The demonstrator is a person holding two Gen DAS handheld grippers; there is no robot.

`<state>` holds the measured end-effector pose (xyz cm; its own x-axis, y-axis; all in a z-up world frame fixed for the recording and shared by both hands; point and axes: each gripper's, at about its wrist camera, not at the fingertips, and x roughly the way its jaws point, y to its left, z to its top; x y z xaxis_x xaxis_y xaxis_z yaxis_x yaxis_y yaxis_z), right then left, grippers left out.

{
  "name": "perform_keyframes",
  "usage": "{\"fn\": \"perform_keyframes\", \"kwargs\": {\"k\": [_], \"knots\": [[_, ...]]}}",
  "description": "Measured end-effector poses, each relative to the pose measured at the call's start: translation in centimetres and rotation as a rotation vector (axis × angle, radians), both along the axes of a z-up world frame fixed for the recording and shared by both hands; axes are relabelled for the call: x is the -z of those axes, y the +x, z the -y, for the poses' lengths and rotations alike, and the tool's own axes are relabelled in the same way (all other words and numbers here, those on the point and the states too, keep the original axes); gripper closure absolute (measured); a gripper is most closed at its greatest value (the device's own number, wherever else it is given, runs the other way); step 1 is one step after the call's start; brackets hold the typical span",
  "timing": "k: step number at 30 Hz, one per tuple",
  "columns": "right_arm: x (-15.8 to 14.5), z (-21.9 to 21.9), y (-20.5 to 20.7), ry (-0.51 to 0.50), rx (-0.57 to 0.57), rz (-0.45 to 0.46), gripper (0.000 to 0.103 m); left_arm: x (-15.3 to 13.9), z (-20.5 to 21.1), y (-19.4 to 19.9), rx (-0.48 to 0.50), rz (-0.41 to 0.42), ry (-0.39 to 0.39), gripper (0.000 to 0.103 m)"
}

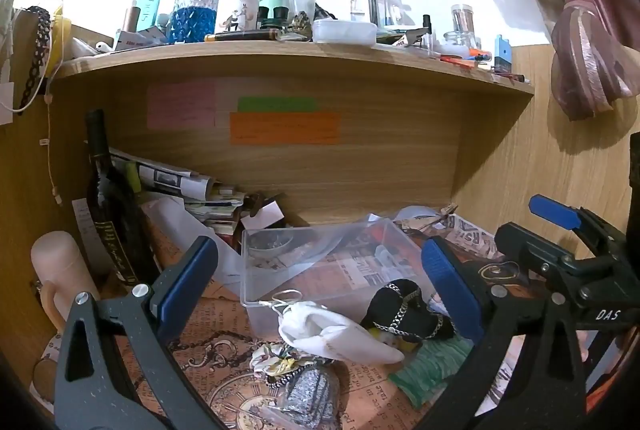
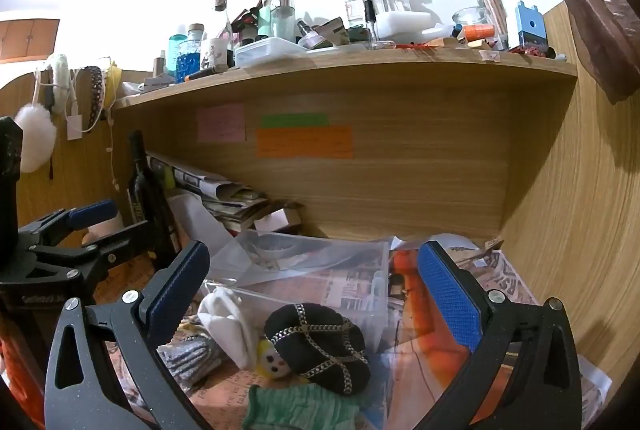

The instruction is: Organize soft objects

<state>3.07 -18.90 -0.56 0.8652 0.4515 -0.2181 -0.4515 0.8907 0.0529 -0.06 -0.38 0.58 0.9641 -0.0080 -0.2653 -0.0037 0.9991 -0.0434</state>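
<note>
- Left gripper (image 1: pixel 320 282): fingers spread wide, nothing between the blue pads (image 1: pixel 188 278). It hangs above the pile of soft items, touching none of them.
- Right gripper (image 2: pixel 316 290): also spread wide and holding nothing. In the left wrist view it shows at the far right (image 1: pixel 560 230), jaws parted, beside the left gripper.
- Clear plastic bin (image 1: pixel 320 258) stands on the printed paper-covered desk surface (image 1: pixel 224 362), in the nook under the wooden shelf (image 1: pixel 280 58). Its near edge is just behind the pile.
- White cloth (image 1: pixel 332 330) lies bunched at the bin's near-left corner, a thin loop at its top edge resting against the bin wall.
- Black pouch with chain pattern (image 1: pixel 408 310) sits just right of the white cloth, touching it. In the right wrist view it (image 2: pixel 316 342) lies centred between the right gripper's fingers.
- Small yellow doll face (image 2: pixel 272 358) peeks out at the pouch's near-left edge.
- Green knit cloth (image 1: pixel 432 366) lies nearest, right of centre, partly under the pouch.
- Grey glittery item (image 1: pixel 312 398) lies near-left of the white cloth, with a crumpled patterned scrap (image 1: pixel 272 362) just beyond it.
- Dark wine bottle (image 1: pixel 108 206) stands upright at the left of the nook, a stack of papers (image 1: pixel 192 190) leaning behind it.
- Pink, green and orange notes (image 1: pixel 284 128) are stuck on the back panel.
- Shelf top is crowded with bottles and jars; a blue-filled glass bottle (image 1: pixel 194 14) stands left of centre.
</note>
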Motion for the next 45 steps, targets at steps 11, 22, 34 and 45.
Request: {"fn": "perform_keyframes", "kwargs": {"k": [11, 22, 34, 45], "knots": [[0.07, -0.09, -0.08, 0.002, 0.0, -0.003, 0.0, 0.23, -0.08, -0.16, 0.006, 0.009, 0.006, 0.0], [0.12, -0.15, -0.23, 0.001, 0.0, -0.003, 0.0, 0.3, 0.27, -0.2, 0.008, 0.01, 0.01, 0.0], [0.14, -0.13, -0.16, 0.003, -0.001, -0.006, 0.0, 0.34, 0.38, -0.26, 0.007, 0.011, 0.009, 0.0], [0.15, -0.32, -0.25, 0.002, -0.001, -0.005, 0.0, 0.25, 0.7, -0.18, 0.006, 0.01, 0.009, 0.0]]}}
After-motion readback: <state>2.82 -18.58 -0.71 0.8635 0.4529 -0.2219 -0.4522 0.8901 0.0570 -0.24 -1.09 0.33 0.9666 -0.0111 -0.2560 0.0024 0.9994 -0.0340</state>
